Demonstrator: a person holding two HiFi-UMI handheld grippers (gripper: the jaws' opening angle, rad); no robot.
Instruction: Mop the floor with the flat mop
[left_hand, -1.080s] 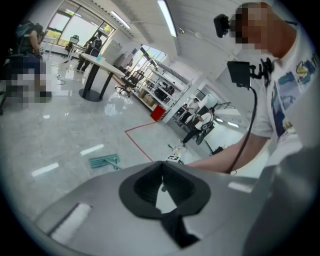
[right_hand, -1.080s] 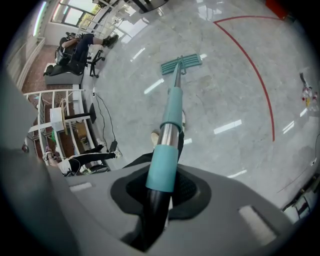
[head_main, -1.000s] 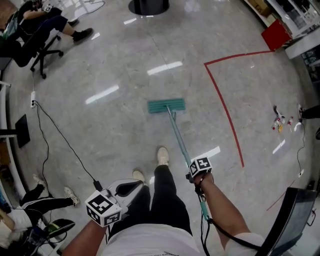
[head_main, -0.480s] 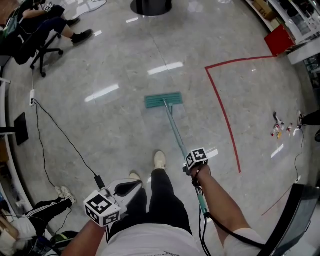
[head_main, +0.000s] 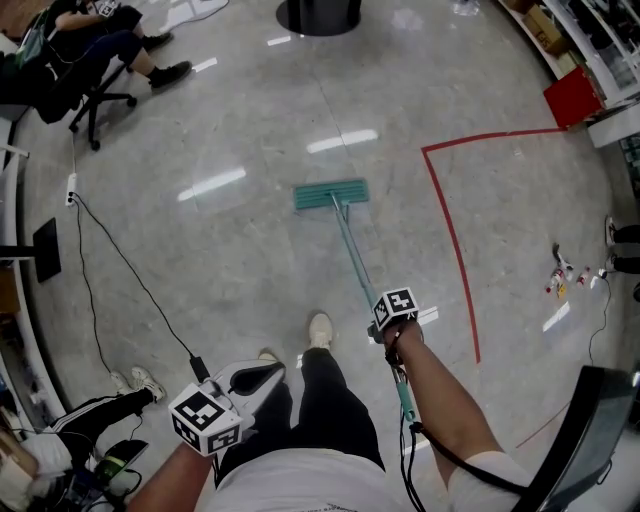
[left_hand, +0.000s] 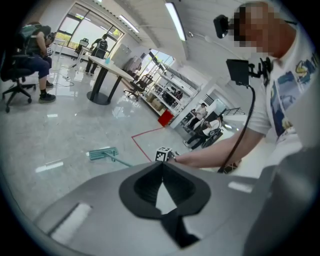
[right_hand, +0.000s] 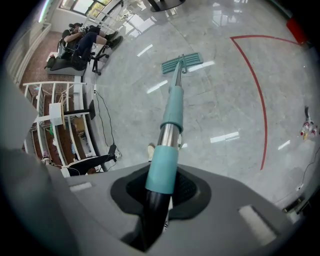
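Observation:
The flat mop's teal head (head_main: 331, 194) lies flat on the grey floor ahead of me, also seen as the mop head (right_hand: 182, 62) and the mop head (left_hand: 102, 154). Its teal and metal handle (head_main: 355, 255) slants back to my right gripper (head_main: 390, 335), which is shut on the handle's teal grip (right_hand: 162, 175). My left gripper (head_main: 275, 368) hangs low at my left hip, away from the mop. Its black pads (left_hand: 150, 182) meet at the tips with nothing between them.
A red tape line (head_main: 450, 230) marks a corner on the floor right of the mop. A black cable (head_main: 120, 260) runs at left. A seated person on a chair (head_main: 90, 50) is far left, a round table base (head_main: 318, 12) ahead. Small objects (head_main: 560, 272) lie at right. My shoe (head_main: 320, 330) is beside the handle.
The mop head has slid a little farther away across the floor, and my right gripper has gone forward with the handle. The left gripper stays by my hip.

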